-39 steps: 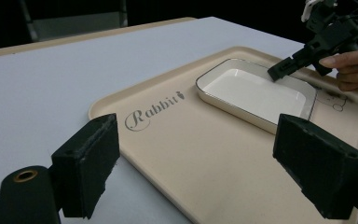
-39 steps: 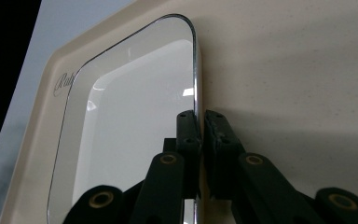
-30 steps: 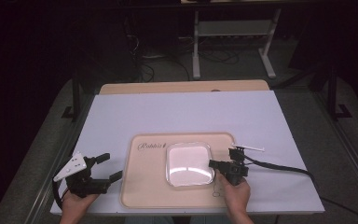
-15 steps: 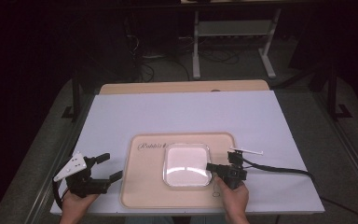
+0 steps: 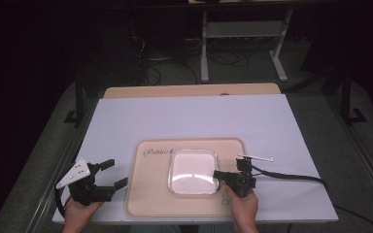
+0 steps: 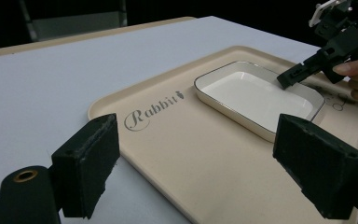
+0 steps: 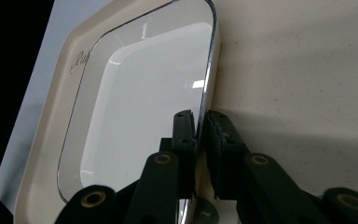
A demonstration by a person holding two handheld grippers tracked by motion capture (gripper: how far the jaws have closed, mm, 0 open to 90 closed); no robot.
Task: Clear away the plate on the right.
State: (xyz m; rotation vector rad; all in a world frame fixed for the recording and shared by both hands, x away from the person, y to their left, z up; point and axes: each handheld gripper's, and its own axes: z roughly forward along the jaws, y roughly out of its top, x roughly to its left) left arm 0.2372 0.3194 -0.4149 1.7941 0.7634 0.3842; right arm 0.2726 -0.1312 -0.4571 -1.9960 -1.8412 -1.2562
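Between the earlier high views and the present one, the white dish [image 5: 193, 171] has shifted slightly on the beige tray [image 5: 148, 204], while both hands sit where they were; the jaws of the right tongs [image 5: 217, 174] have just been easing apart by a small amount, with the dish rim between them. We read the step in hand as the grip on the dish at its right rim: in the right gripper view, one jaw of the right tongs [image 7: 198, 122] lies inside the dish [image 7: 140, 107] and the other outside it, nearly together on the thin edge, so we take the tongs as clamped on the dish. From these tongs the dish extends straight ahead and away, resting flat in the tray [image 7: 298, 70]. The left tongs [image 5: 115, 174] stand wide apart and hold nothing, just off the tray's left edge over the white table [image 5: 184, 116]; from them the dish [image 6: 256, 95] lies ahead and to the right, well apart. We judge that the next move calls for a firm pinch before any lift, since a shallow glazed rim may slip.
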